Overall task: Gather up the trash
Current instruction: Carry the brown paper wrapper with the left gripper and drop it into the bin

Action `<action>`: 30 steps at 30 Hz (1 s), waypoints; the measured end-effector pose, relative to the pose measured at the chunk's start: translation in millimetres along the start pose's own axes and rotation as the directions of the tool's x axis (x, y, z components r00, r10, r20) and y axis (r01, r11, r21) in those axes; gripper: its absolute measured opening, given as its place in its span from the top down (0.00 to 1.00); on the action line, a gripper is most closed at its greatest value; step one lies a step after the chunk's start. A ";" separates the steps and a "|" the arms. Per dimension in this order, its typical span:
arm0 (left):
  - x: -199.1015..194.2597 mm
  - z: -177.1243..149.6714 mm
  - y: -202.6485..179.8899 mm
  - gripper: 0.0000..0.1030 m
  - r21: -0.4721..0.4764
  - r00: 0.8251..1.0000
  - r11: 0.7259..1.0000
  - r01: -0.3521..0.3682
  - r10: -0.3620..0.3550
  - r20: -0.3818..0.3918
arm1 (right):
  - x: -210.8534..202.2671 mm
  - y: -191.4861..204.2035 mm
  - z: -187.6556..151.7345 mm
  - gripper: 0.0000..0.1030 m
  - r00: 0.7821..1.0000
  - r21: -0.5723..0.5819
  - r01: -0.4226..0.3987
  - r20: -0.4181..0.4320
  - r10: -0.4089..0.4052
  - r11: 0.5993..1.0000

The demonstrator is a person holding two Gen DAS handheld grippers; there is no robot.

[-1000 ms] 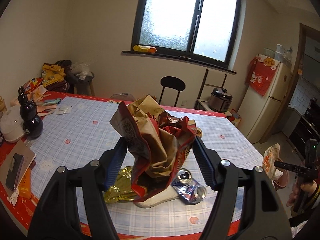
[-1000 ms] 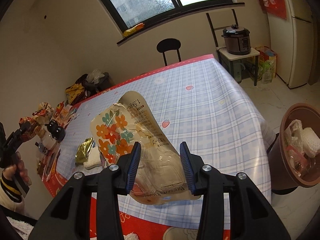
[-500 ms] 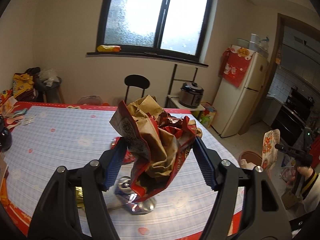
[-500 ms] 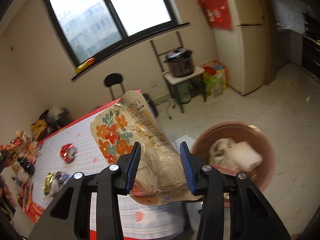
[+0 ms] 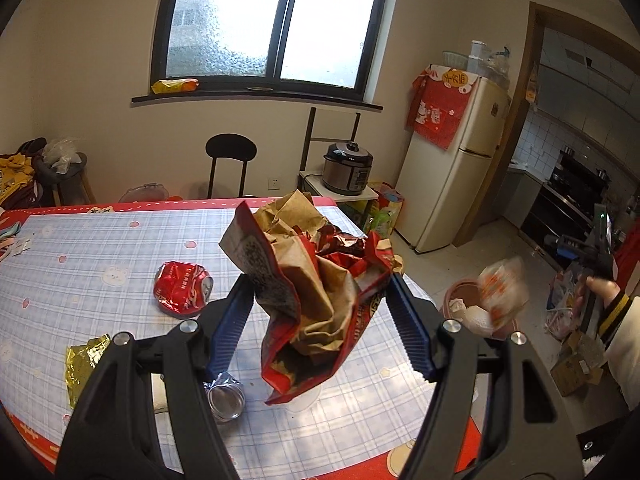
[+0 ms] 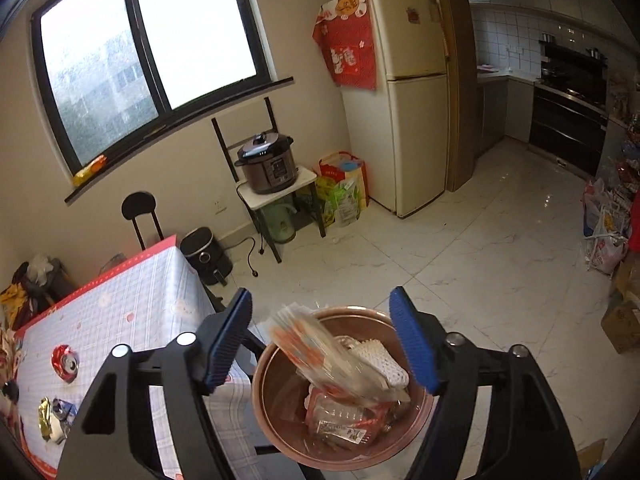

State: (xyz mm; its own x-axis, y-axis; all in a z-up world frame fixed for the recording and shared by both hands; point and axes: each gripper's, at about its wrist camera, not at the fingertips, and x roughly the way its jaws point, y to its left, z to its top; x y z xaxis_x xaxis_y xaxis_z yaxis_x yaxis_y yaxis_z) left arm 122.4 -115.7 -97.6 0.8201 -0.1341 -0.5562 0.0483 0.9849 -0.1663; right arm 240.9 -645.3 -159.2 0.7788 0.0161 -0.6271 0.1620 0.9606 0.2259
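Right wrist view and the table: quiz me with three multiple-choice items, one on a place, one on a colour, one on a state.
1. Where is the flowered plastic bag?
A. clamped in the right gripper
B. in the air over the bin
C. flat on the table

2. What colour is the crushed can lying apart on the tablecloth?
A. red
B. green
C. black

3. How is the left gripper?
A. open and empty
B. shut on the crumpled red-and-brown bag
C. out of view

Answers:
1 B: it shows blurred above the brown bin, clear of the right gripper, whose jaws have just been opening.
2 A: its body is red.
3 B: both pads press the crumpled red-and-brown bag.
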 end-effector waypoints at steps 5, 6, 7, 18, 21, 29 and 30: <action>4.4 3.6 -13.7 0.33 0.035 0.999 0.998 0.047 -0.047 -0.002 | -26.2 -0.5 0.5 0.10 0.999 0.018 0.000 0.049 -0.001 1.000; 7.0 5.6 -18.4 0.33 0.046 0.998 0.997 0.061 -0.061 -0.003 | -31.9 -0.6 0.5 0.08 0.998 0.015 0.005 0.060 -0.006 1.000; 8.8 7.3 -21.9 0.33 0.056 0.997 0.996 0.073 -0.073 -0.005 | -38.7 0.3 -0.3 0.05 0.997 0.013 0.013 0.071 -0.014 1.000; 69.7 18.8 -129.6 0.32 0.196 0.950 0.930 0.312 -0.304 -0.071 | -104.3 -19.3 -16.2 0.05 0.989 0.020 0.106 0.105 -0.108 0.994; 93.1 17.5 -169.2 0.32 0.226 0.925 0.897 0.380 -0.367 -0.098 | -121.2 -34.0 -19.4 0.05 0.985 0.034 0.134 0.108 -0.137 0.990; 158.1 11.2 -278.4 0.30 0.271 0.840 0.795 0.542 -0.509 -0.186 | -168.7 -77.3 -37.9 0.05 0.964 0.047 0.239 0.110 -0.243 0.970; 165.7 11.3 -293.3 0.27 0.280 0.832 0.783 0.555 -0.522 -0.188 | -173.8 -83.4 -41.4 0.05 0.960 0.054 0.254 0.106 -0.258 0.966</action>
State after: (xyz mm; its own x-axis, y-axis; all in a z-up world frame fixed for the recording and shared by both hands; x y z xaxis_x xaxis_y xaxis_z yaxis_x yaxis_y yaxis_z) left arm 250.5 -425.6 -131.8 0.5496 -0.6465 -0.5292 0.6529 0.7275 -0.2108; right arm 66.9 -716.7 -100.0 0.7702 -0.2622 -0.5814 0.3868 0.9169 0.0988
